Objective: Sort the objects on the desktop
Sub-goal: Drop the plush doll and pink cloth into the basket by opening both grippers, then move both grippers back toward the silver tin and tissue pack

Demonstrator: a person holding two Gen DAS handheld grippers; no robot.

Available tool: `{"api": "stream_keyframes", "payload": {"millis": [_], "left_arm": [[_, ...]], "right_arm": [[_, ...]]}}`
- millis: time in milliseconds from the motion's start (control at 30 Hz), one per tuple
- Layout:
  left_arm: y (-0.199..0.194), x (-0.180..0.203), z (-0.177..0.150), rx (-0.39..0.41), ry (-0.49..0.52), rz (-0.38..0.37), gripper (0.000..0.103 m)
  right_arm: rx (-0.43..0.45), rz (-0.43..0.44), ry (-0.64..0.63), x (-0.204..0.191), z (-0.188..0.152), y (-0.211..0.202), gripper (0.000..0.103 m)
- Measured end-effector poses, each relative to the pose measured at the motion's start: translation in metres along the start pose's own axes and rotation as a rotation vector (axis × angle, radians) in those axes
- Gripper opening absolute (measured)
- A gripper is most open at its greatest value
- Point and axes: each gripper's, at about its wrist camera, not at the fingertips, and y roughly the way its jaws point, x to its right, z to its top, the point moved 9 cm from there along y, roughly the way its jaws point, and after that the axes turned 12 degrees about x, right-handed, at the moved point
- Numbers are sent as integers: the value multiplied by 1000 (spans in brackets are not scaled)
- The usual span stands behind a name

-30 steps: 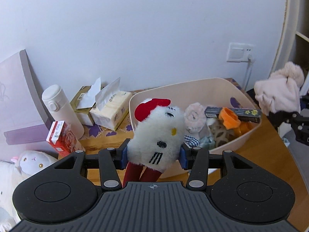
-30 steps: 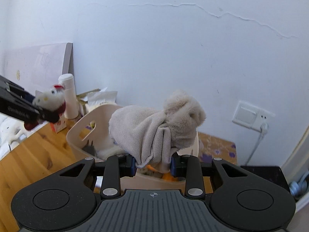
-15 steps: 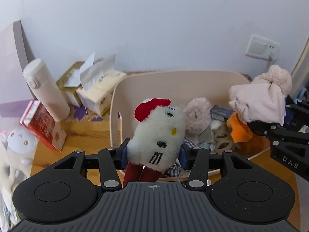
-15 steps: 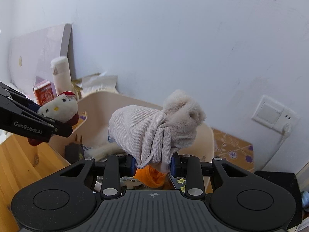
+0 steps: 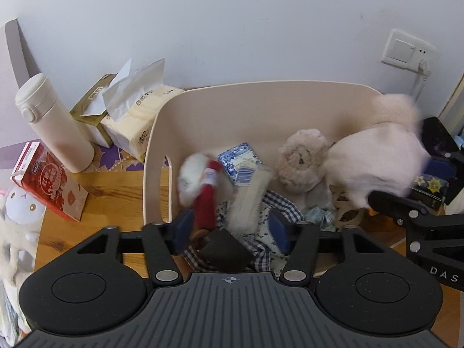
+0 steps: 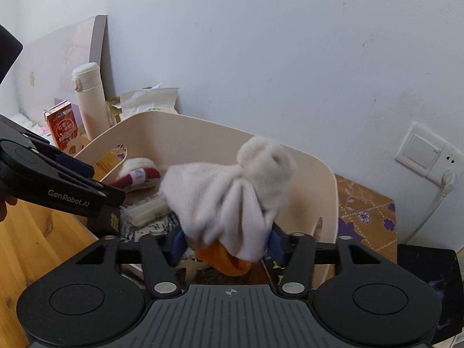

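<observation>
Left wrist: white plush toy (image 5: 192, 178) blurred, seemingly red-legged, in bin (image 5: 261, 101).

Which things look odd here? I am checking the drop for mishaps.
Nothing looks damaged or spilled. The white plush doll and the beige knit hat are only blurred, tumbling into the beige bin as both grippers' jaws open.

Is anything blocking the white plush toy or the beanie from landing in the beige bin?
Nothing visible does. Both hand-held grippers are opening above the open-topped beige bin. The white plush toy is already falling inside, and the beanie hangs between the right pads above bin clutter.
</observation>
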Motion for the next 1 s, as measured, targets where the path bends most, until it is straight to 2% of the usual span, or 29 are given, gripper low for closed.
{"api": "stream_keyframes", "payload": {"millis": [67,133,267,333,667,1000], "left_arm": [[-4,0,2,23,8,2,72],[-9,0,5,53,25,-3,73],[-22,-1,6,88,51,-23,77],[-28,-2,6,96,57,-32,78],[-59,-8,-3,119,60,-60,81],[-69,-3,-54,51,102,-100,81]], "right_arm": [[11,-3,3,0,2,-2,74],[17,-11,3,0,4,-5,88],[31,-27,-15,-4,7,-13,94],[43,-37,-16,-7,8,-18,101],[68,-95,0,-14,3,-50,103],[10,-107,-1,-33,-33,-65,103]]}}
